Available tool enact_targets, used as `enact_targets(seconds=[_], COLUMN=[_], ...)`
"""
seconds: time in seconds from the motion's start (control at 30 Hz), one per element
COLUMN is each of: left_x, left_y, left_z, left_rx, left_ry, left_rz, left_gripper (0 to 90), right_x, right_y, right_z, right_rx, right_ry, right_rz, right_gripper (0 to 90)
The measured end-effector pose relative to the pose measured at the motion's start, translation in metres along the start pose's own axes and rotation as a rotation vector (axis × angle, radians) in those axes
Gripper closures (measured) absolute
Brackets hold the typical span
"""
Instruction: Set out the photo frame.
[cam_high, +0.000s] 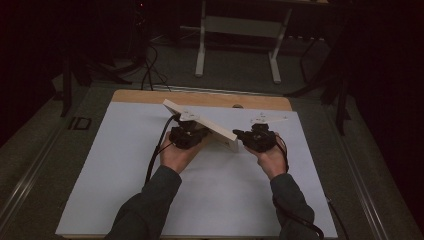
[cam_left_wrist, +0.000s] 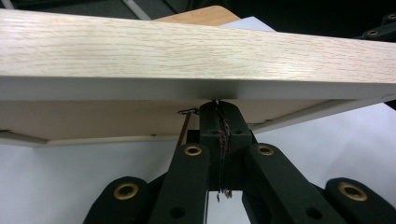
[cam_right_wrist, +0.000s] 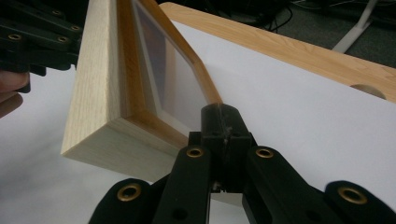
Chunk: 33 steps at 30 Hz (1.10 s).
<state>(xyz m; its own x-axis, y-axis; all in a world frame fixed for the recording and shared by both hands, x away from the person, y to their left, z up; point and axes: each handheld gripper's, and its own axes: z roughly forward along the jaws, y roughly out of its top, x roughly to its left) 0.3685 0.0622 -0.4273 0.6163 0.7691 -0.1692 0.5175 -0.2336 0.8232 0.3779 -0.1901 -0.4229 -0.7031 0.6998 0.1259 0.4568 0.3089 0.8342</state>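
A light wooden picture frame (cam_high: 200, 122) stands tilted over the white sheet, its right end low by my right gripper. In the left gripper view the frame (cam_left_wrist: 187, 51) spans the top, back side showing. My left gripper (cam_left_wrist: 218, 106) is shut just under its lower rim, with a thin dark cord pinched between the jaws. From above, the left gripper (cam_high: 196, 130) sits under the frame's near side. My right gripper (cam_right_wrist: 222, 112) is shut, its tips touching the lower corner of the frame (cam_right_wrist: 93, 93) beside the glass front. The right gripper (cam_high: 237, 133) points left at that end.
A white sheet (cam_high: 125, 175) covers a wooden tabletop (cam_high: 150, 95), which has a round hole (cam_high: 237, 106) at its far edge. Beyond the table stand a white leg frame (cam_high: 200, 50) and dark cables on the floor. The left gripper (cam_right_wrist: 32, 42) shows at upper left.
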Motion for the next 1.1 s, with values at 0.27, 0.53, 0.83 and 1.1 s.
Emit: enact_targets(seconds=[0.27, 0.53, 0.83, 1.1], left_x=[-0.005, -0.002, 0.0, 0.0], left_y=[0.001, 0.002, 0.005, 0.009], left_z=[0.001, 0.0, 0.002, 0.002], left_rx=[0.005, 0.01, 0.021, 0.043], left_ry=[-0.027, -0.041, -0.069, -0.072], left_rz=[0.014, 0.013, -0.003, 0.029], left_gripper=[90.0, 90.0, 90.0, 90.0], right_x=[0.007, 0.017, 0.019, 0.027], right_y=[0.002, 0.005, 0.006, 0.006], right_z=[0.001, 0.001, -0.002, -0.003], right_rx=[0.005, 0.015, 0.018, 0.022], right_ry=[0.052, 0.092, 0.122, 0.154], right_rz=[-0.027, -0.081, -0.101, -0.141], right_gripper=[89.9, 89.9, 89.9, 89.9])
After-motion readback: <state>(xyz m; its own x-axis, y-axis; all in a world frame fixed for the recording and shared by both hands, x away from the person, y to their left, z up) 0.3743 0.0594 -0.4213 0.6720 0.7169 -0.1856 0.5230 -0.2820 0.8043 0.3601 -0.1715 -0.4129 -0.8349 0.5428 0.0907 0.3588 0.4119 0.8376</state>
